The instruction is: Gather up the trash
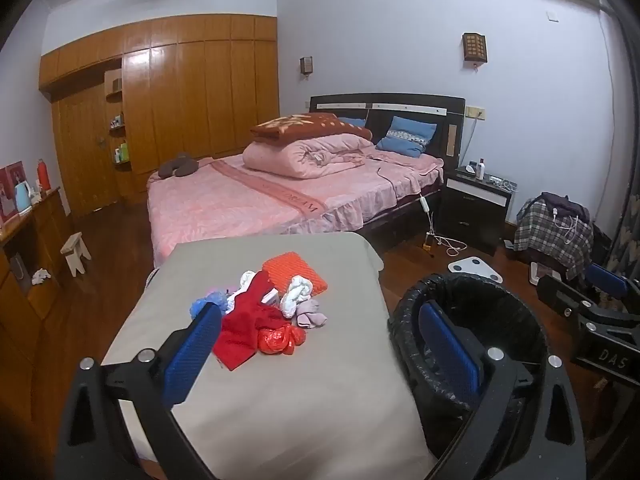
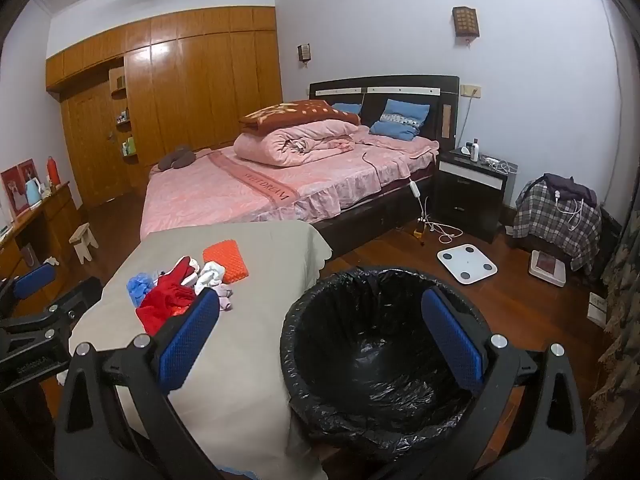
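Both the left gripper (image 1: 320,344) and right gripper (image 2: 320,340) hang wide open and empty, while the trash pile (image 1: 264,312) waits on the table (image 1: 280,400) beside the lined bin (image 2: 372,360), handy for dropping.

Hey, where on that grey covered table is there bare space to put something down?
The near half of the grey cloth is bare, between the pile's red plastic bag and the near edge, beside the black-lined bin. The far corners are free too. It is crowded mid-table around the red cloth and orange pad.
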Demonstrator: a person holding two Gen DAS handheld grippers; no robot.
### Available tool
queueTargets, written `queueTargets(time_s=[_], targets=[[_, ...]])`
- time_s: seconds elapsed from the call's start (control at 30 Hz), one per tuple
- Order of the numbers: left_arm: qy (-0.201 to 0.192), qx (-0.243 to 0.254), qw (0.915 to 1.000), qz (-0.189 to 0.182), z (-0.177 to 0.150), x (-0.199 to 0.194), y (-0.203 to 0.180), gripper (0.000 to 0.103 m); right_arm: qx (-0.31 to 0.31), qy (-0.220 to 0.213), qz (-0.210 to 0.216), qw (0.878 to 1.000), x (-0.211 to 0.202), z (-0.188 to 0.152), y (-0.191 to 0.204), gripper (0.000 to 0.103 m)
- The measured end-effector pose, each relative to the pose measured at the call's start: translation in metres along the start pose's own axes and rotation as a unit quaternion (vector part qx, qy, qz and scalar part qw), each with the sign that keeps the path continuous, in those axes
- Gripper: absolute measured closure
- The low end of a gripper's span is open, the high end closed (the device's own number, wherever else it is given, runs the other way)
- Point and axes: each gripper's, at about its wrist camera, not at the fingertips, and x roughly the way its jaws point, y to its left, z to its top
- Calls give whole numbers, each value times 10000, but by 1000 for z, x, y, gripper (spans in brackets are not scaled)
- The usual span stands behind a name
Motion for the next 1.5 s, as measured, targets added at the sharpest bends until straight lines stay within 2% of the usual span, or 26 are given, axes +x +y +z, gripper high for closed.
queueTargets(time_s=[1.5], targets=[[-16,50,10000,47,-2,5,11,6,-42,31,-42,10000,4,0,1,5]])
